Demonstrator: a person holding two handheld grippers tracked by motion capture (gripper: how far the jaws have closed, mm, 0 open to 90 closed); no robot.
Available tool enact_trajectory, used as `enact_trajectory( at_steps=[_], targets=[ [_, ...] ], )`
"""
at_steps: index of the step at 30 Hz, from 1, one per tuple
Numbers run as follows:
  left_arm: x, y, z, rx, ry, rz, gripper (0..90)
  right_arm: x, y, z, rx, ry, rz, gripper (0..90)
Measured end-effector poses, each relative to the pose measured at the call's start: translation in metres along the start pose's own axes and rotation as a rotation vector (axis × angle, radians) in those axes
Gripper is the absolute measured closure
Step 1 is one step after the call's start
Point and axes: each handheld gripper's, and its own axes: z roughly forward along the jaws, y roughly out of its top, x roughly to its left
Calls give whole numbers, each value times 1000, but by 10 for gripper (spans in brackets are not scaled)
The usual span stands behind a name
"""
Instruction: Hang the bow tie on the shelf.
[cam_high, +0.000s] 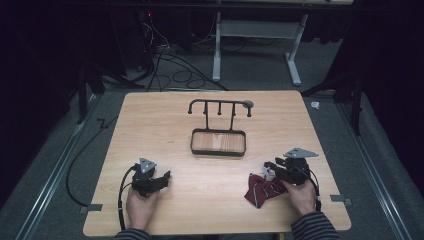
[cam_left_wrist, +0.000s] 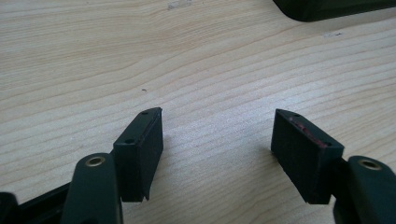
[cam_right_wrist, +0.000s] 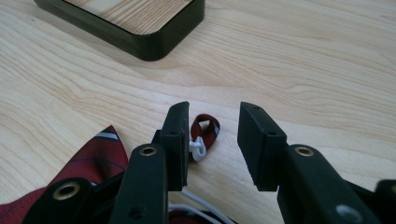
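Dark red striped fabric tie (cam_high: 262, 190) with a white plastic clip (cam_right_wrist: 198, 148) and a small strap loop (cam_right_wrist: 207, 127), lying crumpled on the pale wooden bench (cam_high: 215, 200) near the right front edge, just under the right claw (cam_high: 270, 169). Right claw (cam_right_wrist: 212, 140) hovering low over that loop end, jaws parted narrowly, nothing between them yet; one jaw beside the clip, perhaps touching, hard to tell. Probably aimed at the strap end because that part can go over a hook.

Left claw (cam_high: 164, 177) resting near the left front of the bench, well apart from the tie, jaws spread wide (cam_left_wrist: 217, 154) over bare wood, holding nothing. Likely parked there, ready to assist once the fabric is lifted.

Black metal rack with a row of hooks (cam_high: 220, 106) standing upright behind its rectangular black-rimmed tray base (cam_high: 218, 151) at mid-bench, empty of anything hung, facing the person, so a likely destination for the tie.
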Motion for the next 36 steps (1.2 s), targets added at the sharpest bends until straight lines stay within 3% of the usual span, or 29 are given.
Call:
enact_trajectory(
  at_steps=[14,22,26,36],
  targets=[
    [0,0,0,0,0,0,346,-2,4,21,55,24,26,715],
    [0,0,0,0,-2,-1,346,-1,3,30,92,44,19,827],
    [0,0,0,0,-2,-1,346,0,3,32,101,46,18,872],
    [1,0,0,-3,-2,-3,346,1,4,24,82,65,5,880]
  ],
)
